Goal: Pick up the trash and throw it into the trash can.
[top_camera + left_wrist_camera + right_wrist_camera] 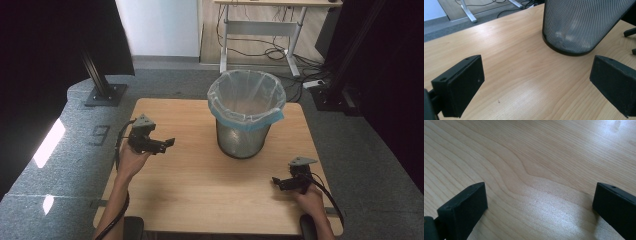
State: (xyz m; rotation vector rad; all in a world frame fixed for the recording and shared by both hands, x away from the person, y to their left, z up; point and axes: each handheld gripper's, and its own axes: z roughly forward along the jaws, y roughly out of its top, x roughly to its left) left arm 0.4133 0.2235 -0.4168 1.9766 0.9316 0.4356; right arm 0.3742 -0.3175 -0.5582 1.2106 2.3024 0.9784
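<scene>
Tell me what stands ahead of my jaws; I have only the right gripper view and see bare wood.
Observer: A mesh waste bin stands mid-table, off to your left.
Operator: Say what lines it.
Observer: A clear bag with a blue edge folded over the rim.
Operator: Report the left gripper.
Observer: The left gripper is open, aimed at the bin's base, apart from it.

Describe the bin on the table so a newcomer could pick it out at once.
On the wooden table, look toward the far edge, near the middle. The wastebasket stands there upright, dark mesh-walled and round. A clear bag with a blue hem folded over its rim marks it out; it is the table's one standing thing.
</scene>
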